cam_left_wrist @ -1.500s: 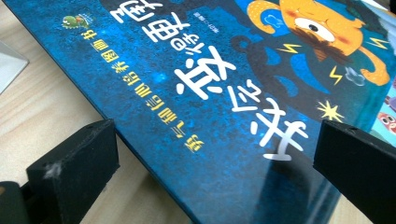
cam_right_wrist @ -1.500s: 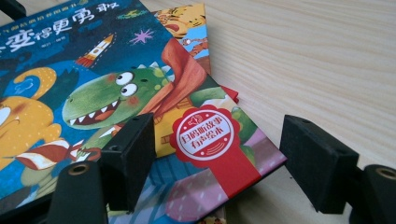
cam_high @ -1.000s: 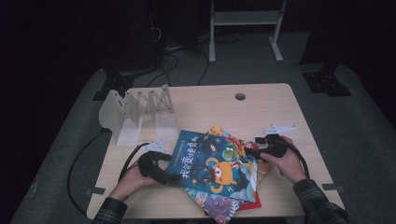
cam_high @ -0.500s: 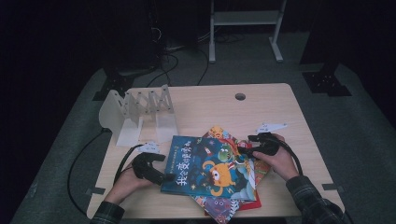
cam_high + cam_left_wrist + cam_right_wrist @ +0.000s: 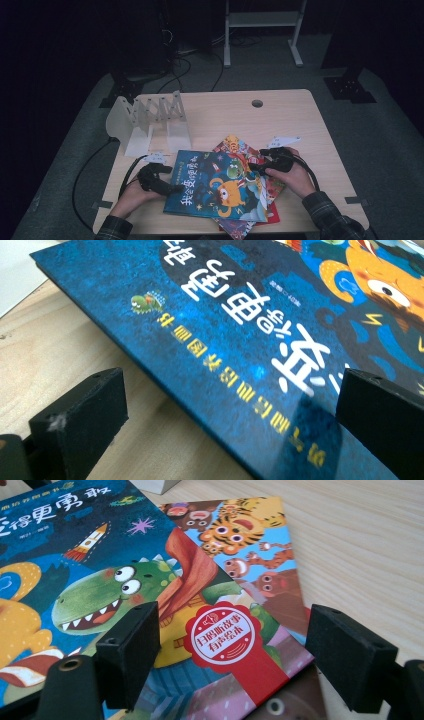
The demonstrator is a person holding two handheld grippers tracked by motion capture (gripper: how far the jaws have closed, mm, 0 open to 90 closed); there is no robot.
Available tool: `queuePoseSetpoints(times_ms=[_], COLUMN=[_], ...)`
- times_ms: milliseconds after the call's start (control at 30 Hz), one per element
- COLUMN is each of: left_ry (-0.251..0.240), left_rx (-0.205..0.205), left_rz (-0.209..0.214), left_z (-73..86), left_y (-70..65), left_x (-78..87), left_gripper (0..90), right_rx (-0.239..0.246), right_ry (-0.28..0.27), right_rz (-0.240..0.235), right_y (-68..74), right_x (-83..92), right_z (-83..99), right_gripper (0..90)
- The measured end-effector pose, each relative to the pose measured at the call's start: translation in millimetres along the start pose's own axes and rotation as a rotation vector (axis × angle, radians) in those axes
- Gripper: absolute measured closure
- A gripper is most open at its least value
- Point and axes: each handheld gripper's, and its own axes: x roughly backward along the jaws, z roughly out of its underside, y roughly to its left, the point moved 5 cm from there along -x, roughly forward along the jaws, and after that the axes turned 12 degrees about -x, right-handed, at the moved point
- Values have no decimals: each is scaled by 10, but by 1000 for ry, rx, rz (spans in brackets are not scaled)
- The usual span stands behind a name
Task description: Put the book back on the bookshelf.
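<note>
Blue book (image 5: 215, 186) tops three stacked books; both tools (image 5: 172, 189) (image 5: 256, 167) gape apart.

My left gripper (image 5: 172, 189) and right gripper (image 5: 256, 167): black bodies, each trailing a black cable (image 5: 97, 167) looping back from the rear. Jaws are blocky matte black pads (image 5: 131, 650) with small screw holes near the tips. Dark plaid sleeves (image 5: 332, 220) behind both.
</note>
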Motion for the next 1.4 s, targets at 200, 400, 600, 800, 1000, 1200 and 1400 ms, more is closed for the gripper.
queuePoseSetpoints(times_ms=[200, 400, 600, 800, 1000, 1200, 1400], left_ry=[2, 0, -6, -15, -18, -22, -29], left_rx=[0, 5, 17, 22, 28, 31, 39], left_rz=[1, -1, -2, -3, 3, 7, 22], left_z=[-1, 23, 91, 123, 136, 136, 142], left_y=[-30, -40, -68, -82, -83, -77, -44], left_x=[-17, 9, 68, 100, 101, 93, 80], left_gripper=[0, 0, 0, 0, 0, 0, 0], right_rx=[118, 131, 121, 126, 135, 157, 168], right_ry=[6, 19, 34, 66, 110, 116, 119], right_rz=[16, -9, -40, -72, -130, -139, -149], right_y=[159, 179, 164, 172, 223, 268, 294], right_x=[67, 248, 435, 544, 561, 528, 483], right_z=[32, 158, 281, 381, 466, 459, 435], right_gripper=[302, 462, 650, 791, 846, 854, 853])
